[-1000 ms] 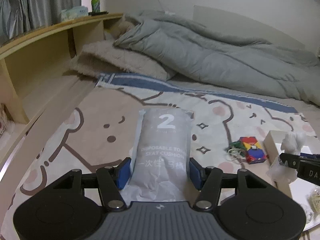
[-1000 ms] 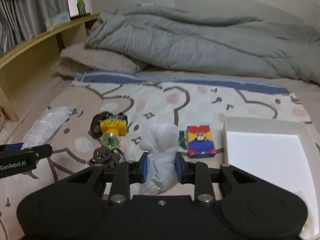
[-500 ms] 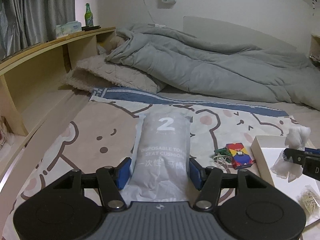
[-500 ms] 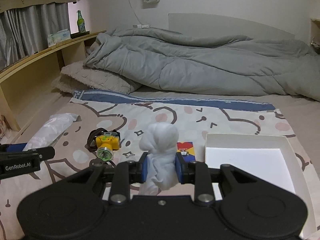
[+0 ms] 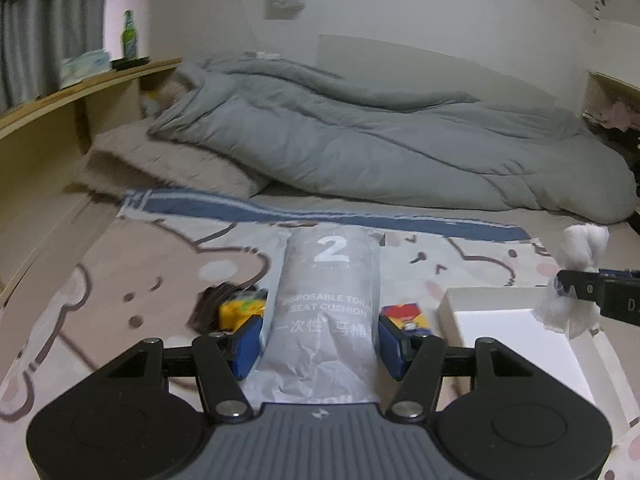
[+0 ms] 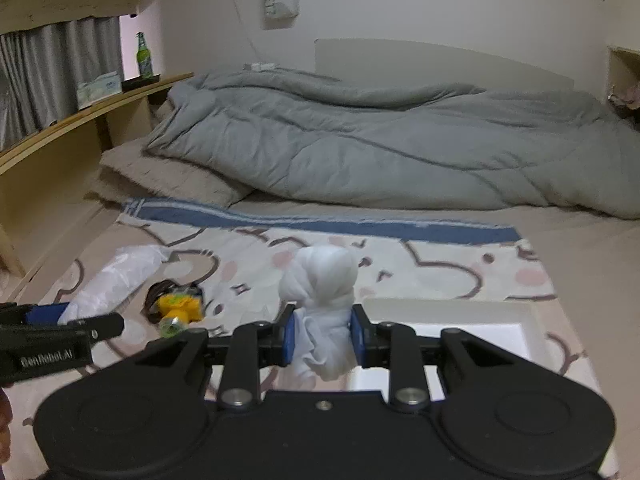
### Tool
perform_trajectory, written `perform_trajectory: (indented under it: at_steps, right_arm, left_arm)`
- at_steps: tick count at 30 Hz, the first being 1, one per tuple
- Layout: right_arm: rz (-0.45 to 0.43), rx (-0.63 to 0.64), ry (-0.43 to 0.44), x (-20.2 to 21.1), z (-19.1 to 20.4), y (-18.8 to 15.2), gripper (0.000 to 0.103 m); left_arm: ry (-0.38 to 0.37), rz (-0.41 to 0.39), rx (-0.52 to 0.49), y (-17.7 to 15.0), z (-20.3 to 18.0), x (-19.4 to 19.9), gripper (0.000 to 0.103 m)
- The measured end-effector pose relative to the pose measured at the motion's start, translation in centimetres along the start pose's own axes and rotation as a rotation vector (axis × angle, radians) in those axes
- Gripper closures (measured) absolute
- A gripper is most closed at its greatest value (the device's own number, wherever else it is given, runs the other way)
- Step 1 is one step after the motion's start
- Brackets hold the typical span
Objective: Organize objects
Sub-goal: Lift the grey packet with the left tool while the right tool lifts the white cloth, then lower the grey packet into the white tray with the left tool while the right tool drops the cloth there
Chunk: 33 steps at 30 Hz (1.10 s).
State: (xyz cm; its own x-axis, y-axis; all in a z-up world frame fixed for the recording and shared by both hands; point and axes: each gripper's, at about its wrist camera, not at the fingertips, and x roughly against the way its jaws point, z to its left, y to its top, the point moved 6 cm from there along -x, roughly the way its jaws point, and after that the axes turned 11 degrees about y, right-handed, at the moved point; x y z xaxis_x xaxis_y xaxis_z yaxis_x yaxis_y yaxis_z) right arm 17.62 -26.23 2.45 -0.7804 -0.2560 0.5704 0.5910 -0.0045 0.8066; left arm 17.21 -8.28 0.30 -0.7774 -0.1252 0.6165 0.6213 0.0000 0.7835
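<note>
We hold two things off the bed, one per gripper. Left gripper is clamped on a grey plastic pack printed "2" and "DISPOSABLE TOILET SEAT CUSHION"; blue pads press both its long sides, and the pack sticks out forward between the fingers, raised above the cartoon bear blanket. Right gripper is set narrow, pinching a knotted white cloth bundle; the knot stands up above the pads and the loose end hangs below.

In the left wrist view the right gripper shows at the right edge with the white cloth lifted over the far corner of a white shallow box. The box lies on the blanket, right of the pack. In the right wrist view the same white box sits just behind and right of the cloth.

Still on the blanket: a yellow headlamp with dark strap, lens toward us, left of the cloth; in the left view the headlamp peeks from behind the pack's left side. A red-yellow-blue card pack lies just beside the box's near left corner, partly hidden by the right pad.

Behind: grey duvet, beige pillow, wooden shelf with green bottle and tissue box.
</note>
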Motion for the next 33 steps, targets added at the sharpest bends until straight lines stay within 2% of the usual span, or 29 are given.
perform_trajectory:
  at_steps: [6,11,16,20,22,26,33]
  right_arm:
    - [0.020,0.027,-0.063,-0.2,-2.9,1.8,0.074]
    - [0.040,0.009,-0.106,-1.2,-6.1,1.5,0.074]
    - [0.069,-0.069,-0.091,-2.6,-9.5,-0.5,0.074]
    - [0.160,-0.104,-0.124,-4.3,-12.3,-3.3,0.074]
    - [0.222,-0.125,-0.129,-5.1,-13.6,-4.7,0.074]
    - [0.312,-0.136,-0.140,-6.1,-15.6,-7.2,0.074]
    - [0.357,-0.171,-0.127,-7.0,-17.1,-9.1,0.074]
  left_arm:
    - [-0.073,-0.007,-0.010,2.0,-4.7,-0.4,0.042]
    - [-0.138,0.021,-0.008,2.3,-8.9,-1.4,0.042]
    - [-0.218,0.079,0.006,0.7,-12.7,-2.9,0.042]
    - [-0.271,0.153,0.032,-1.5,-15.4,-4.7,0.042]
    - [-0.282,0.210,0.035,-2.6,-16.4,-5.7,0.042]
    - [-0.291,0.255,0.017,-4.3,-18.3,-6.9,0.042]
    - [-0.266,0.295,-0.039,-6.8,-20.8,-8.4,0.042]
